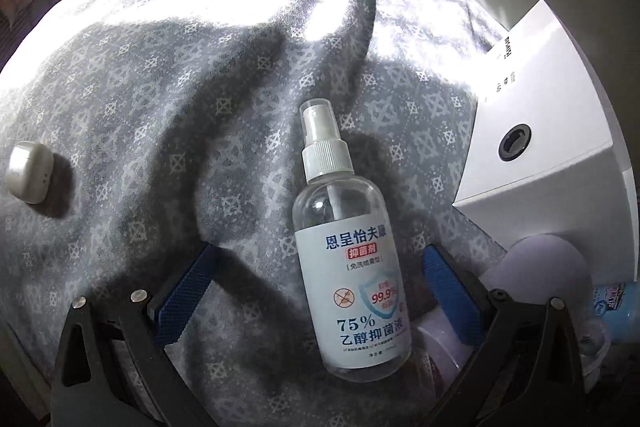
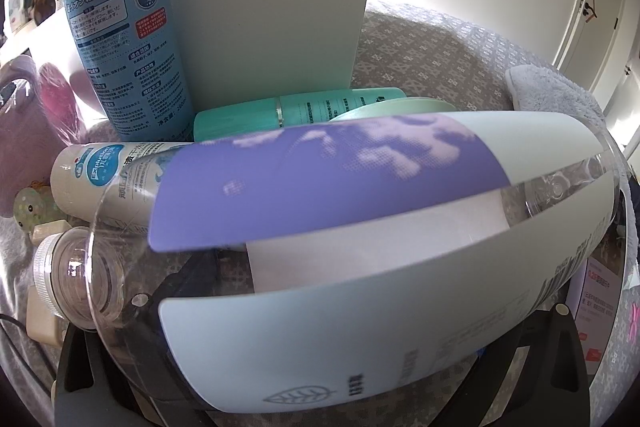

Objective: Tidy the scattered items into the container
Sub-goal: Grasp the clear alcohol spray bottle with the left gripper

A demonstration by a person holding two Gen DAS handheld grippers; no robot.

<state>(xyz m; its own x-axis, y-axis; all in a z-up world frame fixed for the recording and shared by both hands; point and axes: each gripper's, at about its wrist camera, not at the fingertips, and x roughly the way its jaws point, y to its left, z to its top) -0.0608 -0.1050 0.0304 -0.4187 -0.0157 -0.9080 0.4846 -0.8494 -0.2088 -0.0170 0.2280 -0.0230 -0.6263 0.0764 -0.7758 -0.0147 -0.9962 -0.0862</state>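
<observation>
In the left wrist view a clear spray bottle (image 1: 348, 251) with a white cap and blue-lettered label lies on the grey patterned bedspread (image 1: 168, 75). My left gripper (image 1: 320, 291) is open, its blue pads on either side of the bottle's lower body, apart from it. A white box (image 1: 560, 131) stands to the right. In the right wrist view a large clear bottle (image 2: 360, 227) with a purple and pale label fills the frame, lying across my right gripper, whose fingers are hidden behind it. Beyond it lie a white tube (image 2: 108, 175), a green tube (image 2: 296, 109) and an upright blue spray can (image 2: 128, 47).
A small silver earbud case (image 1: 28, 173) lies at the bedspread's left. A white card or box wall (image 2: 276, 23) stands behind the tubes. A pink plush thing (image 2: 36, 95) sits at left, a grey fluffy cloth (image 2: 560, 95) at right. A pale round object (image 1: 548, 267) lies under the white box.
</observation>
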